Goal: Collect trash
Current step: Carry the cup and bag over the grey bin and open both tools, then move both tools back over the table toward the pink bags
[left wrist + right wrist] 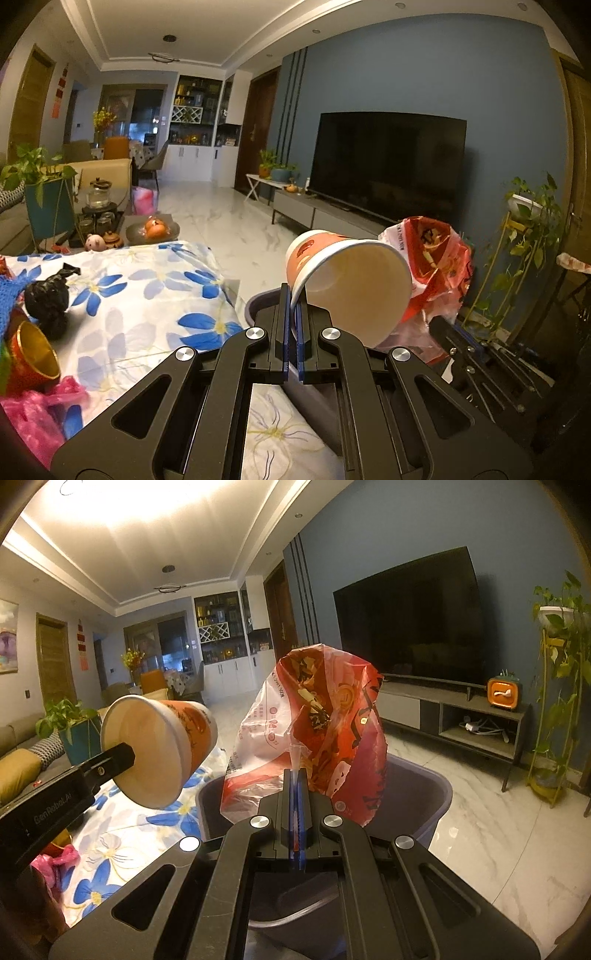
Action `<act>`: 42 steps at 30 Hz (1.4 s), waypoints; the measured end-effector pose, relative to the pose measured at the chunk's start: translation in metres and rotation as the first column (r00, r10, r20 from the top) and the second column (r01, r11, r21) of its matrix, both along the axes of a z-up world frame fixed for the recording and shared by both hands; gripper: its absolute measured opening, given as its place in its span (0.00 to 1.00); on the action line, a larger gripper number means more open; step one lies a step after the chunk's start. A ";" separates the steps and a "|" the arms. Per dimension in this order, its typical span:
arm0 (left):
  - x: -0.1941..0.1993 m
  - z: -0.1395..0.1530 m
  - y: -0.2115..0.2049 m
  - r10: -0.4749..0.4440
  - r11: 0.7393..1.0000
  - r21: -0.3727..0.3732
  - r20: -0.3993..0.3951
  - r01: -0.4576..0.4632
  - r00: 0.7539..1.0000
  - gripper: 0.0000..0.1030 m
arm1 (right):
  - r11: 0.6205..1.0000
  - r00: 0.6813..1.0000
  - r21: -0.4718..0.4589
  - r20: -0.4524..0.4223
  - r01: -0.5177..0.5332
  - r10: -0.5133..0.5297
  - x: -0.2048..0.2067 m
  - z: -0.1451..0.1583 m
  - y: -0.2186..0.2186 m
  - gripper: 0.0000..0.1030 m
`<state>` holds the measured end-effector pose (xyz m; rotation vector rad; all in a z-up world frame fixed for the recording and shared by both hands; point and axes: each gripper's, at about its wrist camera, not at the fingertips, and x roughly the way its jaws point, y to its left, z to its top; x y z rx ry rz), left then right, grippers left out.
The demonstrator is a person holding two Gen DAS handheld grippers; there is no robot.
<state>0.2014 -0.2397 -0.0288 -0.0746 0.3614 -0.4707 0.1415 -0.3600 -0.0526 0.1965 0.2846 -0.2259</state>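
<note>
Above the grey plastic bin (424, 794), the right gripper (297, 775) pinches a crinkly red snack bag (325, 716), while the left gripper (293, 299) clamps the rim of a paper noodle cup (347, 280) (tipped sideways, nothing visible inside). Beside them, a blue-flowered cloth (147, 291) carries a knotted black bag (48, 295) and a red cup (29, 354).

L tongs (294, 314) clamped on rim of paper cup (347, 284), cup tipped sideways w/ mouth toward cam. Red plastic wrapper (436, 273) just behind cup, R tongs (439, 325) at its lower edge, grip unclear. Grey bin (262, 302) rim below cup. Floral-cloth table (147, 295) to left w/ black bag (48, 299), gold-lined red cup (33, 354), pink bag (40, 413).
</note>
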 end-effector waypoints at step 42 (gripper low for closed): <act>-0.045 -0.012 0.069 0.216 0.974 0.069 -0.015 -0.215 0.976 0.78 | 0.999 0.999 -0.026 0.036 -0.031 0.032 -0.051 0.026 0.034 0.73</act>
